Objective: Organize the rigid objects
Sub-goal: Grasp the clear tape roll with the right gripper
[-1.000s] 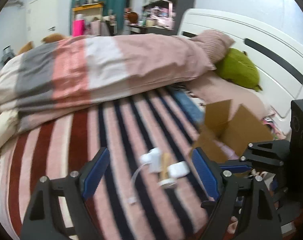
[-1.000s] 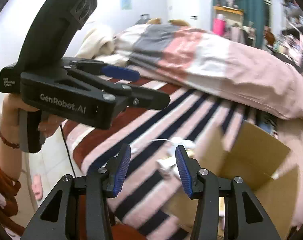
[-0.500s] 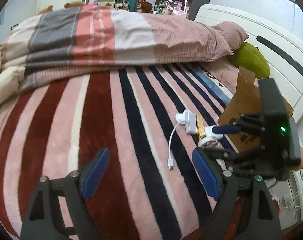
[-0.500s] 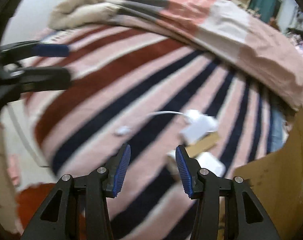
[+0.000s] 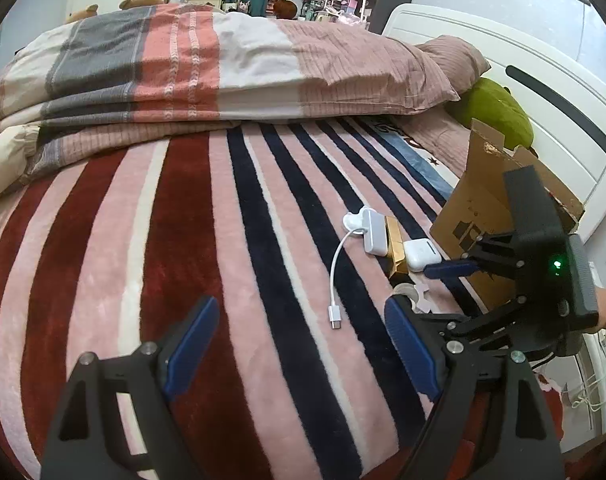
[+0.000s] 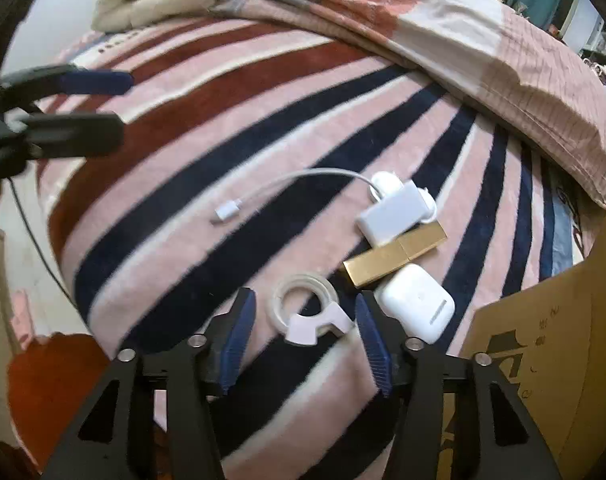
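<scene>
Right wrist view: my right gripper [image 6: 305, 334] opening, tape roll [image 6: 305, 310] between unpressed pads; earbud case [image 6: 417, 306] at three o'clock risks a knock. Left gripper [image 5: 303, 354] wide, empty.

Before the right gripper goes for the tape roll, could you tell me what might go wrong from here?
1. The right gripper, jaws opening, straddles the small translucent tape roll with white dispenser; its far pad is close to the white earbud case and may nudge it.
2. The gold rectangular bar lies against the case and could shift too.
3. The soft striped blanket may let the roll sink or tip.
</scene>
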The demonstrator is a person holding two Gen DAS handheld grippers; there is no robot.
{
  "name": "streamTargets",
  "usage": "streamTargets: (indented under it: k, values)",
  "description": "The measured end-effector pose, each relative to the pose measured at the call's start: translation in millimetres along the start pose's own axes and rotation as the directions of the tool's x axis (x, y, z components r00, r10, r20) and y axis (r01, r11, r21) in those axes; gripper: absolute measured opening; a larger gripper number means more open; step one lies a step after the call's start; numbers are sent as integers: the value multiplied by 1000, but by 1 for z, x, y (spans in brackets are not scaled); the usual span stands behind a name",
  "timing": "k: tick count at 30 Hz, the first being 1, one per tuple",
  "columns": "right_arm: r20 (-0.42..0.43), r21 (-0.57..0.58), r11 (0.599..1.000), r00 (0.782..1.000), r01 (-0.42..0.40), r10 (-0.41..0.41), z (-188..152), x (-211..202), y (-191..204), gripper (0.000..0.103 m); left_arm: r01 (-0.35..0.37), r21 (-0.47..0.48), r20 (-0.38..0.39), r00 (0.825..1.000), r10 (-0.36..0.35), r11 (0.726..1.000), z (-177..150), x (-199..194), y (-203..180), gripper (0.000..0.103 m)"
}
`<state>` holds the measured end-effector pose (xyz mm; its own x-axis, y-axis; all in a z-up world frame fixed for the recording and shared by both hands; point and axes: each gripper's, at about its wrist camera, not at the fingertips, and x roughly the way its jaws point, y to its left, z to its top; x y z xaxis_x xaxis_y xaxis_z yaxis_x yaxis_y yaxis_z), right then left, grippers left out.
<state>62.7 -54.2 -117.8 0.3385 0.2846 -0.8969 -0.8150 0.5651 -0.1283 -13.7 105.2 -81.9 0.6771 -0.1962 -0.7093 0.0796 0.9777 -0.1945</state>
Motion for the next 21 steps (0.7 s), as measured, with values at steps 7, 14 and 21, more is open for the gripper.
streamTargets:
  k: [7, 14, 21]
  values:
    - [-24, 45, 998, 999, -47, 48, -6, 16, -12, 52, -10, 0, -14, 1000, 10, 1000, -2, 1, 0, 83]
    - [-8, -15, 1000, 1000, -7, 6, -9, 15, -10, 28, -3, 7, -20, 1000, 3, 1000, -1, 1, -6, 83]
    - [-12, -38, 998, 999, -53, 52, -7, 21, -11, 71, -16, 28, -23, 1000, 16, 999, 1, -3, -14, 83]
